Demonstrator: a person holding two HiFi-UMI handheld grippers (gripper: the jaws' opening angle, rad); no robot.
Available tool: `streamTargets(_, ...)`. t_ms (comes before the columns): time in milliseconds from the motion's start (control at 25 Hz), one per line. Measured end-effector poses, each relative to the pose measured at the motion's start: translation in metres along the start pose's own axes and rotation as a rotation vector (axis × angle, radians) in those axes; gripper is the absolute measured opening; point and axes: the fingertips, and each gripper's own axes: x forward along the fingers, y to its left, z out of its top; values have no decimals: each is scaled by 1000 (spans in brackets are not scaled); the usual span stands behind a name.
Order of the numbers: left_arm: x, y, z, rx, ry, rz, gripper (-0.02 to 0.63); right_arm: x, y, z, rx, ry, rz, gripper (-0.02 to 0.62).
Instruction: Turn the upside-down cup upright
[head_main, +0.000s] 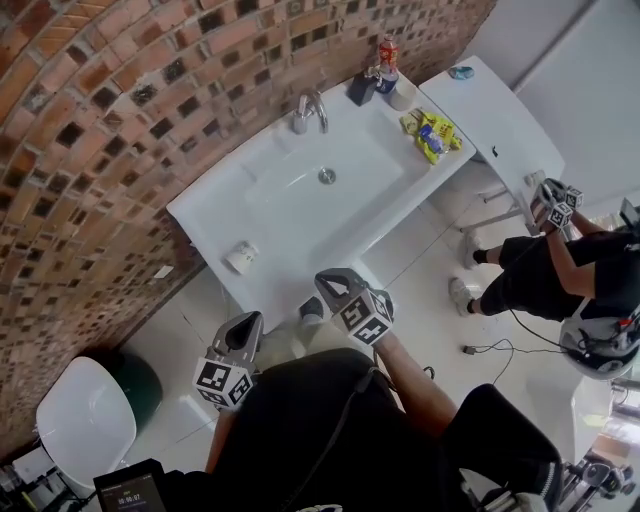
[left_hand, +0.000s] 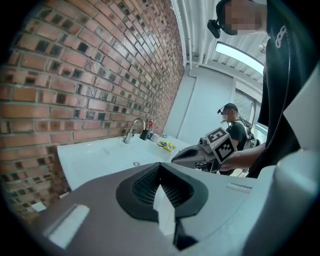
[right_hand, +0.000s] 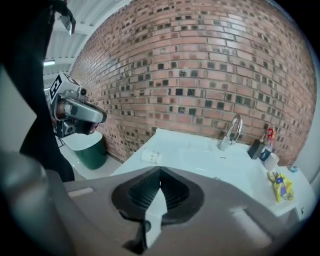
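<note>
A small white cup (head_main: 241, 257) with dark print rests on the near left corner of the white sink top (head_main: 215, 215). In the right gripper view the cup (right_hand: 151, 156) lies just beyond my jaws. My left gripper (head_main: 250, 322) hangs below the sink's front edge, short of the cup; its jaws are shut and hold nothing (left_hand: 160, 165). To its right, my right gripper (head_main: 330, 281) is also shut and empty (right_hand: 160, 169), pointing down towards the sink's front edge. The cup does not show in the left gripper view.
A chrome faucet (head_main: 310, 110) and a drain (head_main: 327, 176) mark the basin. Bottles (head_main: 385, 65) and a yellow packet (head_main: 432, 135) sit at the sink's far end. A green bin with a white lid (head_main: 90, 415) stands by the brick wall. Another person (head_main: 560, 270) stands at the right.
</note>
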Motion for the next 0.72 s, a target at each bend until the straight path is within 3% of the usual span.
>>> streamTargets(400,-28,42,8,-38,-53,98,15,56,13,23,-56,44,63,-9)
streamTargets(720,-72,83,3,-116,-116,226,15,131,52,24,-109,230,132,-9)
